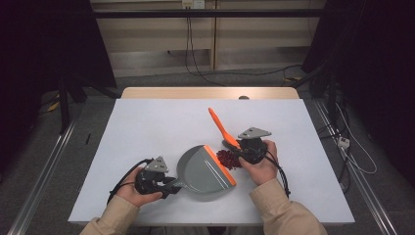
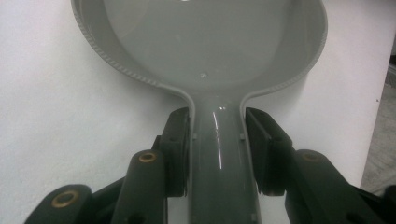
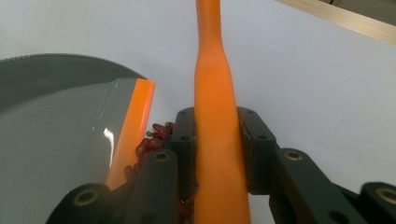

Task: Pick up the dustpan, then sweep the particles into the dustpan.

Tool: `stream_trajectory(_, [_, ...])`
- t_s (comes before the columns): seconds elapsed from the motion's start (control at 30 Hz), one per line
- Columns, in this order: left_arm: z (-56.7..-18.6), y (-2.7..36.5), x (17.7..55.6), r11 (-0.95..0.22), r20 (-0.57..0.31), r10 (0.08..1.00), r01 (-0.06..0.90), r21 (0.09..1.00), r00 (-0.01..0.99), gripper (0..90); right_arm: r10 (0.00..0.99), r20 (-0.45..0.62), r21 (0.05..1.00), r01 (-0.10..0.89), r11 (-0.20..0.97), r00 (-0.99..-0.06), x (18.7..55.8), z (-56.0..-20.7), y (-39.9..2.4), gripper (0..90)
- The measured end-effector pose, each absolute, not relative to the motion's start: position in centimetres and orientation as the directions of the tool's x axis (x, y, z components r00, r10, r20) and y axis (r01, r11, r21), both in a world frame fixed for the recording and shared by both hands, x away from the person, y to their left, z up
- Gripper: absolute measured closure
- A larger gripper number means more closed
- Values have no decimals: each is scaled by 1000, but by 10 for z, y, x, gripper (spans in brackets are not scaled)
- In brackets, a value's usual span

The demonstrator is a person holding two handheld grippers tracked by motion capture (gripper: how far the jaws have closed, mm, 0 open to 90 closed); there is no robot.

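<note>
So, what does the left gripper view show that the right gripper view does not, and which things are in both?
The left gripper view alone shows the left tongs shut on the grey dustpan handle, and the inside of the pan, which looks empty there.

The right gripper view alone shows the right tongs shut on the orange brush handle, the dark red beans beside the pan's orange lip, and a wooden edge at the top right.

Both show the grey dustpan and the white table.
</note>
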State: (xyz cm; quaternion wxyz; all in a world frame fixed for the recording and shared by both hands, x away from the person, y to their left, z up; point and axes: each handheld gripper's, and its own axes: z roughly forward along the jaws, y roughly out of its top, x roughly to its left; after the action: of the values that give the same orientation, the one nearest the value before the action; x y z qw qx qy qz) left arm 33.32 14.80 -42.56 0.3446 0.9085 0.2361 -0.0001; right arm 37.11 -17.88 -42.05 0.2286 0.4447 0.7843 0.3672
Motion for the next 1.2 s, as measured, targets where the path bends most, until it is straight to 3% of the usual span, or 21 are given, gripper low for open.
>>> stream_trajectory(1.2, [-423, 137, 333, -659, -206, 416, 450, 602, 885, 627, 873, 35, 783, 557, 278, -487, 365, -420, -159, 713])
